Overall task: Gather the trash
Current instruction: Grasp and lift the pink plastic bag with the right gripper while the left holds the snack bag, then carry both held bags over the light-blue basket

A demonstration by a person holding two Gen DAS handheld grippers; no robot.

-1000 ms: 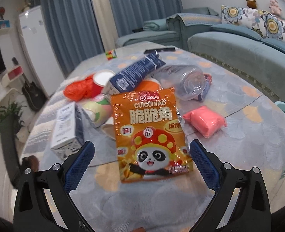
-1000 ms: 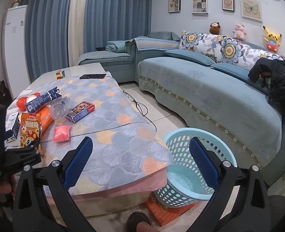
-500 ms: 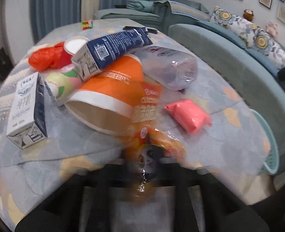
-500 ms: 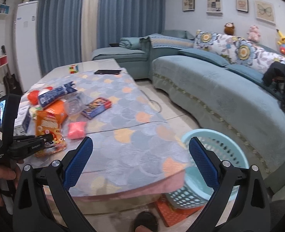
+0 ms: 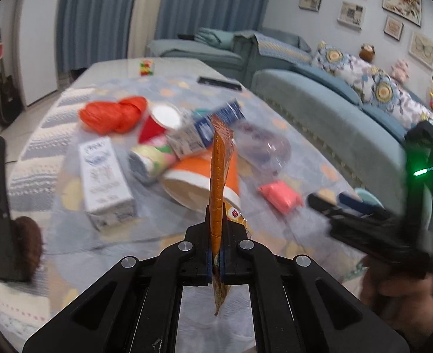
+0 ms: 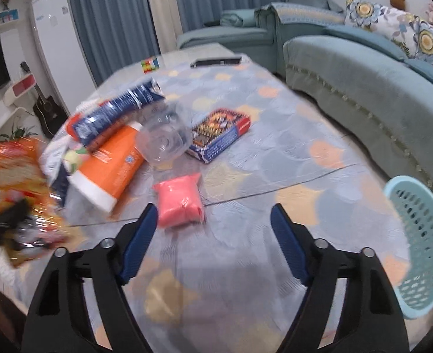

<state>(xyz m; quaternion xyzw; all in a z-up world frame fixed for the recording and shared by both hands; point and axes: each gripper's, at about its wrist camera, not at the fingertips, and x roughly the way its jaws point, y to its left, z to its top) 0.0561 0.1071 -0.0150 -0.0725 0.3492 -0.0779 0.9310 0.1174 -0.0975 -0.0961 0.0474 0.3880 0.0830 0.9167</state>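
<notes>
My left gripper (image 5: pixel 215 253) is shut on the orange snack bag (image 5: pixel 220 176), held edge-on above the table; the bag also shows at the left of the right wrist view (image 6: pixel 10 182). My right gripper (image 6: pixel 215 229) is open and empty, hovering over the table just short of a pink packet (image 6: pixel 181 203), which also shows in the left wrist view (image 5: pixel 279 197). A light blue trash basket (image 6: pixel 419 250) stands beside the table at the right.
On the patterned tablecloth (image 6: pixel 275 153) lie an orange paper cup (image 6: pixel 110 167), a clear plastic bottle (image 6: pixel 166 141), a blue carton (image 6: pixel 119 114), a red-blue box (image 6: pixel 220 132), a white milk carton (image 5: pixel 104 182) and an orange plastic bag (image 5: pixel 113 114). A sofa (image 6: pixel 363 88) runs along the right.
My left gripper closed on the snack bag and lifted it off the table, turning it edge-on. My right gripper moved from near the basket to over the table by the pink packet.
</notes>
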